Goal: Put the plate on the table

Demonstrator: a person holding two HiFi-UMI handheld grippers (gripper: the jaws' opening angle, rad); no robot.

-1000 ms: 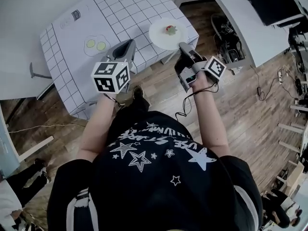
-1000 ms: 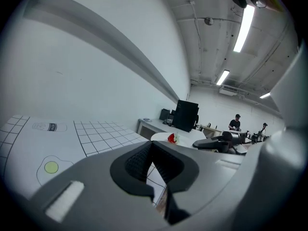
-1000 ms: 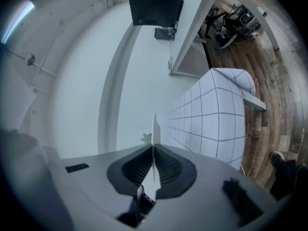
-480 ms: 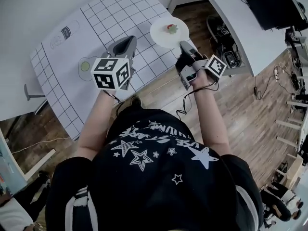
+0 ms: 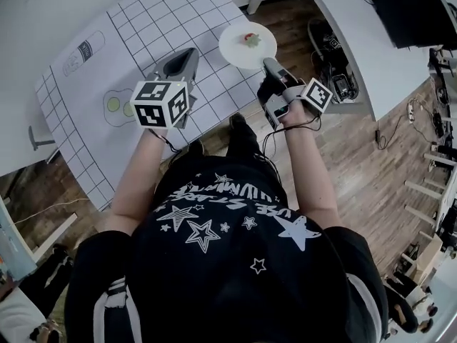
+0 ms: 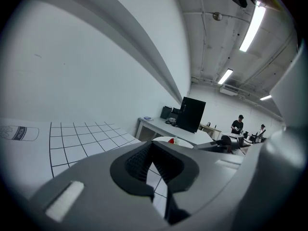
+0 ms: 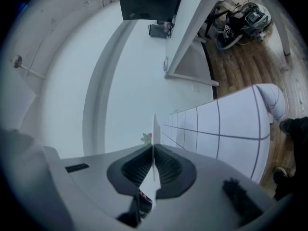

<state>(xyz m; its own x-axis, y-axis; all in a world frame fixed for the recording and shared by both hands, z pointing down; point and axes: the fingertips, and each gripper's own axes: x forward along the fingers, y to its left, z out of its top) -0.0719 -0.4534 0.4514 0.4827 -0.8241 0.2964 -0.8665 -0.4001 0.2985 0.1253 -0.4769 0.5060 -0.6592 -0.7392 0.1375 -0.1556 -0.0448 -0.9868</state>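
Smooth white plate [image 5: 248,45] with a faint gloss. Its thin rim sits between the ribbed dark pads [image 7: 168,165] of the right claw [image 5: 270,64]. That claw and the left claw [image 5: 187,54], left of the plate, have matt grey moulded plastic bodies. Their cubes [image 5: 161,104] show matt black-and-white printed squares. The surface [image 5: 143,41] by the plate wears a matt white cover, printed with thin black grid lines and draping softly at the corner like cloth. Right of the plate, the floor [image 5: 357,141] is brown wood planks with a low sheen. The person's shirt [image 5: 235,263] is black cloth with white printed stars.
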